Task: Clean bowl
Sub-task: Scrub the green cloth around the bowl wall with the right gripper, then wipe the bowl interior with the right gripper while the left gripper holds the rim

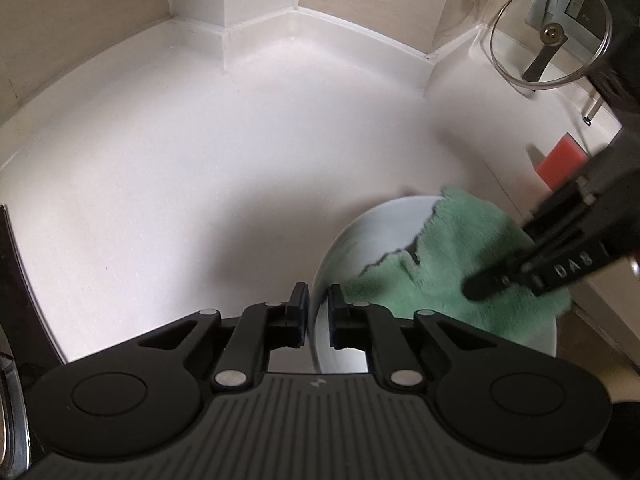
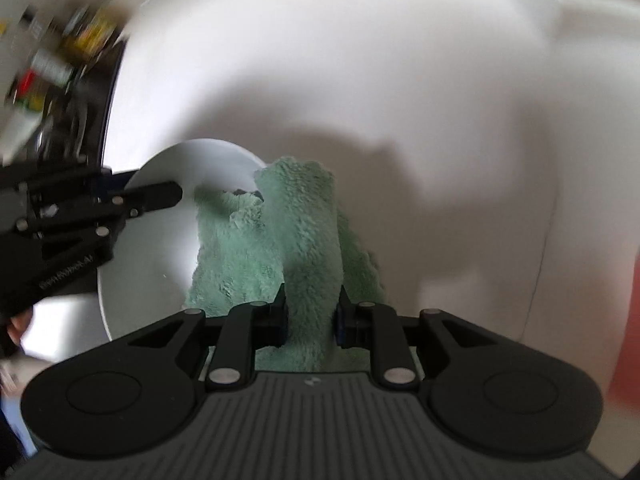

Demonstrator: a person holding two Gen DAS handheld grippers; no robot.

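The left gripper (image 1: 318, 308) is pinching the rim of the white bowl (image 1: 372, 232). Just beyond, the right gripper (image 2: 312, 320) is clamping a green cloth (image 2: 304, 224) draping into the bowl. Farther off, a glass lid (image 1: 550, 34) is leaning on the counter (image 1: 240, 152).

Soft daylight, fisheye warp, motion blur

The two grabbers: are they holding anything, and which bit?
Yes. The left gripper pinches the white bowl by its rim. The right gripper is shut on a bunched fold of the green cloth, which lies in the bowl.
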